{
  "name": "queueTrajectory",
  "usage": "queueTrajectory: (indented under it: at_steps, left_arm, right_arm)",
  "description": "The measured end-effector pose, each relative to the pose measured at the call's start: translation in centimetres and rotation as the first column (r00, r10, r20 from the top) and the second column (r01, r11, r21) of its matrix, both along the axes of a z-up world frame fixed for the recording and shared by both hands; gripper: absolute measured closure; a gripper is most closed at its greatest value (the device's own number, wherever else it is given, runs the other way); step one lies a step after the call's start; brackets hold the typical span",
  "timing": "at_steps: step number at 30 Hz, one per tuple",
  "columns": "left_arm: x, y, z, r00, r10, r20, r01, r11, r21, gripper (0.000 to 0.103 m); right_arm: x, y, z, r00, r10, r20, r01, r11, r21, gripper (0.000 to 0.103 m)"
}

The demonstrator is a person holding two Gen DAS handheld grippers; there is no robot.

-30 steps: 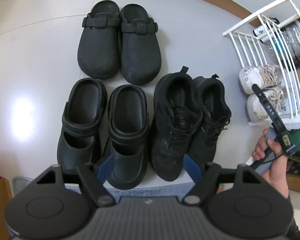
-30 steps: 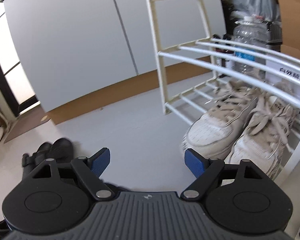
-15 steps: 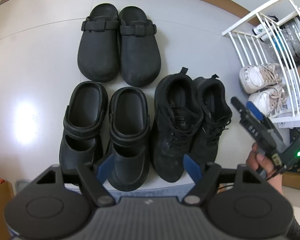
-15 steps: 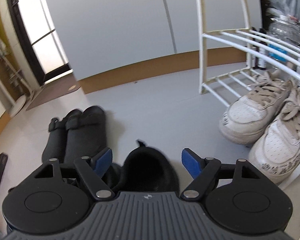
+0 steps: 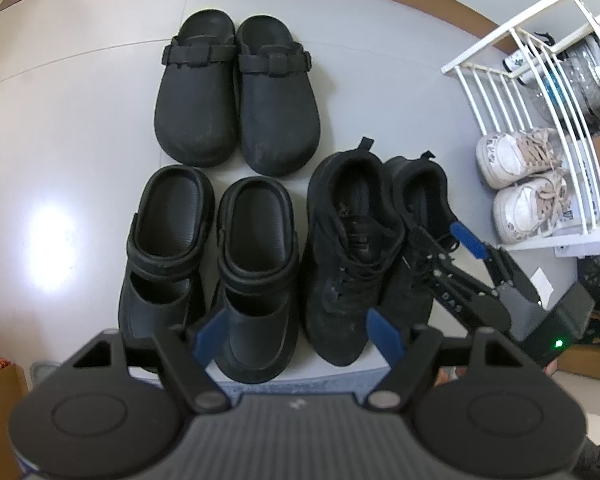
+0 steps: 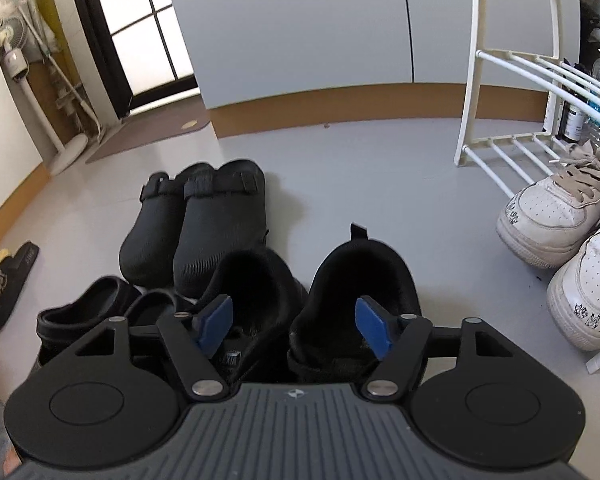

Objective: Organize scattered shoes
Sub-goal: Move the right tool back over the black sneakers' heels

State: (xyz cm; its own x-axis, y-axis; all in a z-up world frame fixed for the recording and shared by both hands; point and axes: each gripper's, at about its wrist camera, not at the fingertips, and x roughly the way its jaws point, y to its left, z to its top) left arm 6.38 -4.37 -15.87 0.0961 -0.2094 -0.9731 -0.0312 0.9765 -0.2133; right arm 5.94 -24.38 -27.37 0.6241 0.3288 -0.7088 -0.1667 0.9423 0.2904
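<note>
Three black pairs stand together on the grey floor: strapped clogs (image 5: 236,92) at the back, slingback clogs (image 5: 208,264) at front left, lace-up sneakers (image 5: 356,248) at front right. My left gripper (image 5: 296,332) hangs open above their toes, holding nothing. My right gripper (image 5: 444,236) reaches in from the right over the right-hand sneaker (image 5: 416,232). In the right wrist view that gripper (image 6: 294,328) hovers over both sneakers' openings (image 6: 360,280). Its jaws are closing, with the adjoining inner collars between the pads (image 6: 374,332), which do not press on them.
A white wire rack (image 5: 512,60) stands at the right with a pair of white sneakers (image 5: 520,184) on its bottom shelf and bottles behind. Cardboard boxes lie at the lower right and lower left. A black slipper (image 6: 4,280) and a fan stand (image 6: 66,156) are far left.
My right gripper has swung left, away from the rack and white sneakers, to above the black sneakers, and its jaws have narrowed. The left gripper has stayed put.
</note>
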Motion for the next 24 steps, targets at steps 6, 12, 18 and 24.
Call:
queueTrajectory:
  at_steps: [6, 12, 18, 24]
  left_arm:
    - [-0.1, 0.3, 0.0, 1.0, 0.005, -0.007, -0.005, 1.0, -0.008, 0.024]
    - [-0.2, 0.5, 0.0, 1.0, 0.01, -0.01, -0.01, 1.0, -0.01, 0.024]
    - [-0.3, 0.5, -0.1, 1.0, 0.008, -0.016, -0.008, 1.0, -0.012, 0.024]
    - [-0.3, 0.7, -0.3, 1.0, 0.01, -0.021, -0.01, 1.0, -0.013, 0.024]
  right_arm:
    - [0.4, 0.7, -1.0, 0.999, 0.012, -0.041, -0.012, 1.0, -0.01, 0.054]
    - [1.1, 1.4, -1.6, 0.999, 0.016, -0.05, -0.018, 0.999, -0.028, 0.057]
    - [1.5, 2.1, -2.2, 0.998, 0.014, -0.068, -0.018, 0.999, -0.047, 0.058]
    - [1.5, 2.6, -2.6, 0.997, 0.024, -0.073, -0.029, 0.998, -0.064, 0.058]
